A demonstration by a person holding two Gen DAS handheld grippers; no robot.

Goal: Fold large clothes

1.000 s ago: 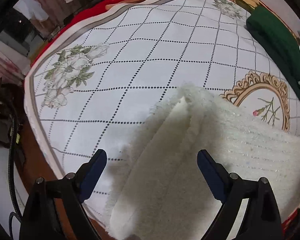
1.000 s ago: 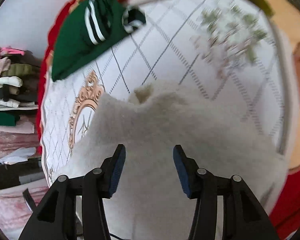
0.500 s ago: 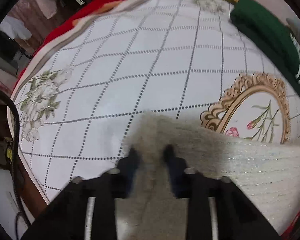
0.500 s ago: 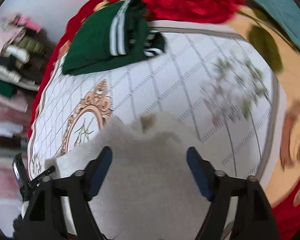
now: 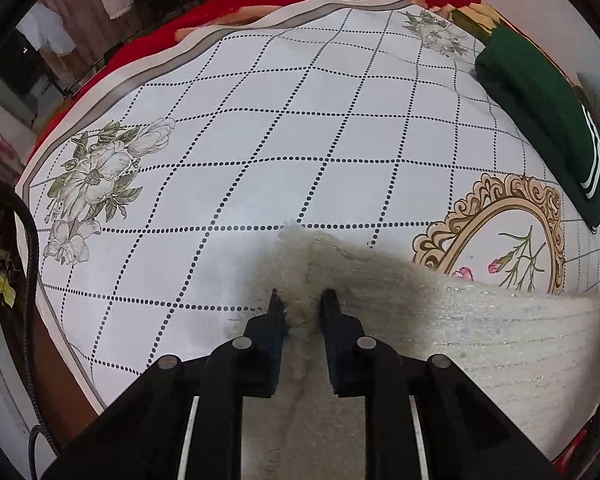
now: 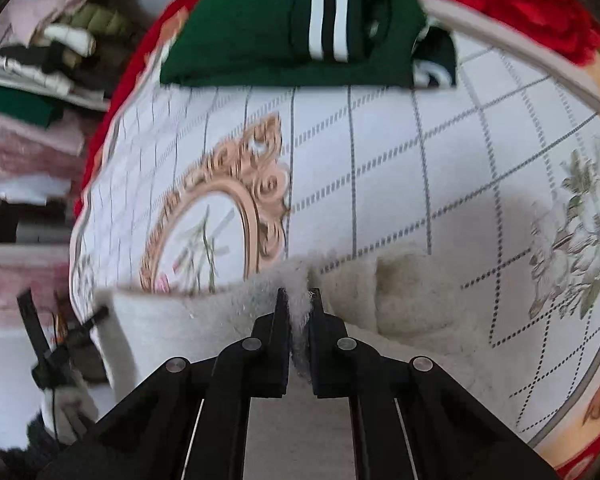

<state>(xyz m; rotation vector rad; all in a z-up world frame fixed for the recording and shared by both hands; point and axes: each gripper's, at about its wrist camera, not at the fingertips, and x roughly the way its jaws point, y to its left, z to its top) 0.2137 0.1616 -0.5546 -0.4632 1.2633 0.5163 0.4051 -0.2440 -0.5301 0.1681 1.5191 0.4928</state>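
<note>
Green garment (image 6: pixel 284 24) folded, upper frame. Both grippers, left (image 5: pixel 302 300) and right (image 6: pixel 299 300), pinch fleece (image 5: pixel 480 332); folding unfinished.

A white cloth (image 5: pixel 284 128) with dotted squares, flowers (image 5: pixel 96 176) and a gold frame picture (image 5: pixel 496 236) covers the red blanket (image 5: pixel 148 44), and a pile of clothes (image 6: pixel 48 64) sits far off

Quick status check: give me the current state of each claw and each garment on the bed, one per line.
Left claw: closing on a bunched edge of the cream fleece garment.
Right claw: shut on another edge of that fleece.
Cream fleece garment: partly folded, pinched at two points.
Green striped garment: folded, lying at the far edge of the bed cover, untouched.
</note>
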